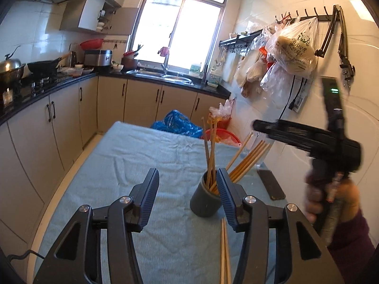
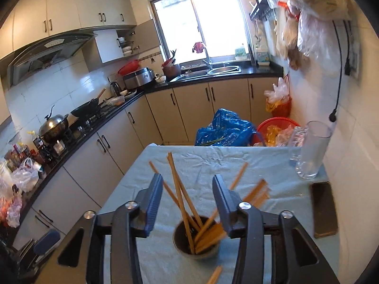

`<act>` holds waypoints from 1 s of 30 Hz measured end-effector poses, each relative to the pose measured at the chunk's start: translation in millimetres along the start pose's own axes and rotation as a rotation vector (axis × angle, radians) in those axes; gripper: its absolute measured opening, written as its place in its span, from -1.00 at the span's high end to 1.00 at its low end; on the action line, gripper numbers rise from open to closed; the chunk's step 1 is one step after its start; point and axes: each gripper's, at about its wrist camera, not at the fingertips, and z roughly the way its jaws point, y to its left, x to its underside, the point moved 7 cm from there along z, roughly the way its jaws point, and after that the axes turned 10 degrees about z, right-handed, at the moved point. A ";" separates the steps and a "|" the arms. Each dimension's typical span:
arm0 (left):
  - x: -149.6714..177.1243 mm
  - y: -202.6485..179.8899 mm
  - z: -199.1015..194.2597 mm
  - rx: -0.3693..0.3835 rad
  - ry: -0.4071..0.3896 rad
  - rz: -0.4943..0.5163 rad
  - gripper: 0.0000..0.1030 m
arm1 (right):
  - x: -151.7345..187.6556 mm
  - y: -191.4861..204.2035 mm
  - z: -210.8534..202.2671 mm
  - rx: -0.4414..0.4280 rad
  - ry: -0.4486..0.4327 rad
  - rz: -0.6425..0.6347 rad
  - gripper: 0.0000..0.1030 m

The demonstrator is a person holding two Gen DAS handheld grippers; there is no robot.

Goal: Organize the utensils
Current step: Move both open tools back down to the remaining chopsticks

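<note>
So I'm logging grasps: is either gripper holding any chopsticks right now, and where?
Nothing is held. The left gripper and right gripper are both open, nothing between their pads; wooden chopsticks stand loose in the dark round cup.

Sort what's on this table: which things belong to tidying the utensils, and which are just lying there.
Part of the job: chopsticks in the holder; grey holder cup; loose chopsticks on the cloth.

Lying about: clear glass; dark phone; blue cloth, merely underneath.
</note>
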 end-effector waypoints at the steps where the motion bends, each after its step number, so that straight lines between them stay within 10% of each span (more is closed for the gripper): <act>1: 4.4 0.6 -0.1 -0.001 0.009 -0.004 0.05 | 5.7 -1.7 -6.7 0.003 0.002 -0.004 -0.11; 13: 96.6 -44.9 44.1 0.145 0.267 0.119 0.05 | 157.7 -93.9 -40.4 0.101 0.225 0.116 -0.22; 18: 145.8 -84.5 85.8 0.226 0.441 0.202 0.41 | 218.7 -118.8 -38.3 0.054 0.309 0.232 -0.22; 30: 181.0 -113.7 130.2 0.213 0.540 0.292 0.84 | 245.8 -137.2 -41.6 0.023 0.315 0.342 -0.22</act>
